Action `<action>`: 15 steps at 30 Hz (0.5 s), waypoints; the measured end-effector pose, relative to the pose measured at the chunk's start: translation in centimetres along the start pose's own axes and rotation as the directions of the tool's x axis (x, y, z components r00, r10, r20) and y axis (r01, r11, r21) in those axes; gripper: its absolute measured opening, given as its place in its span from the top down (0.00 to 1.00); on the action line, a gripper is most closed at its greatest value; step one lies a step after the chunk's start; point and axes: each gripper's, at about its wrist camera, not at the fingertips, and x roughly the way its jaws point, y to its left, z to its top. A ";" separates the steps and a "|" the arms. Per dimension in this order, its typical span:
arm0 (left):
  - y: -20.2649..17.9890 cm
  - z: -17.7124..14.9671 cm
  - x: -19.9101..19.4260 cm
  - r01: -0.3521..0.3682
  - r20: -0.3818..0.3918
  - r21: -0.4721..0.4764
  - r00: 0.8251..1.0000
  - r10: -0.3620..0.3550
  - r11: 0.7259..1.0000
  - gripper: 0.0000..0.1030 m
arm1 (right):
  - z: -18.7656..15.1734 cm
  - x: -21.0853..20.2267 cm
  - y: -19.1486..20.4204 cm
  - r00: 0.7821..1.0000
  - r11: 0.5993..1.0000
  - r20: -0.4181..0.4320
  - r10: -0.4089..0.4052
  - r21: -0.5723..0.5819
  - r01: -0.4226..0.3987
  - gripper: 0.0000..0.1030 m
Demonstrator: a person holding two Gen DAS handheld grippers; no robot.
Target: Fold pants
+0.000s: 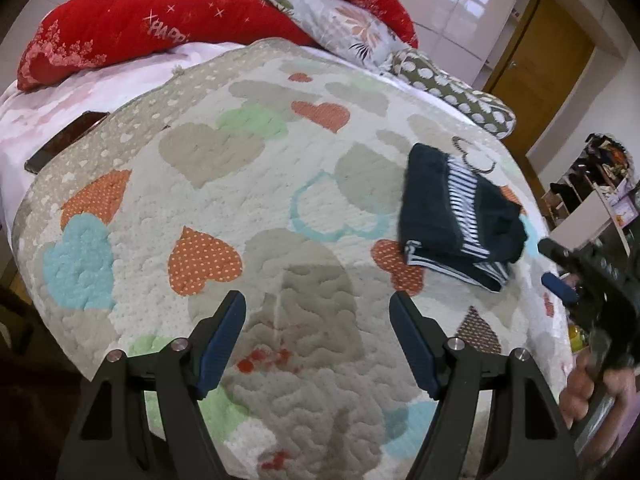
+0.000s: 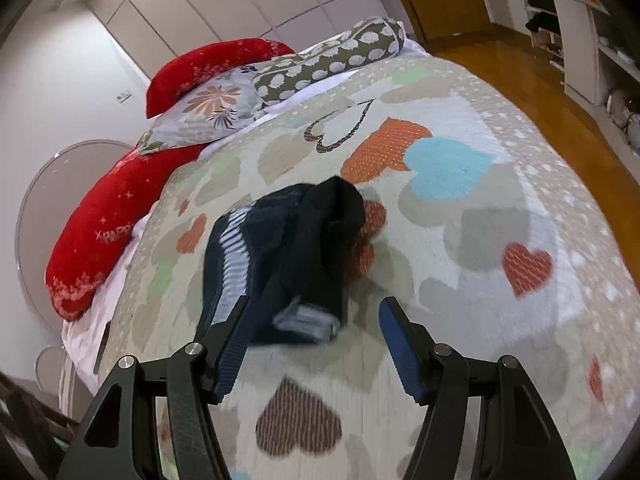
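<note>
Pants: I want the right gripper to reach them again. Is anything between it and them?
Nothing visible. The right gripper is open just short of the folded pants, with only bare quilt between them.

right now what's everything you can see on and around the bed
pants: 1, dark navy with white stripes, folded in a bundle on the quilt
quilt: 1, cream with orange, blue, green and grey hearts, covering the bed
red pillows: 2, red with pale print, at the head of the bed
floral pillow: 1, grey with flowers, lying on the red pillows
spotted bolster: 1, olive with white spots, beside the floral pillow
door: 1, brown wood, past the bed
left gripper: 1, black with blue pads, open over the quilt
right gripper: 1, black with blue pads, open, close to the pants
</note>
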 end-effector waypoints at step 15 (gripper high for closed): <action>0.8 0.7 2.5 0.046 -0.025 0.016 0.999 -0.045 0.999 0.29 | 3.2 6.0 0.7 0.999 1.000 -0.042 -0.018 -0.020 0.017 0.58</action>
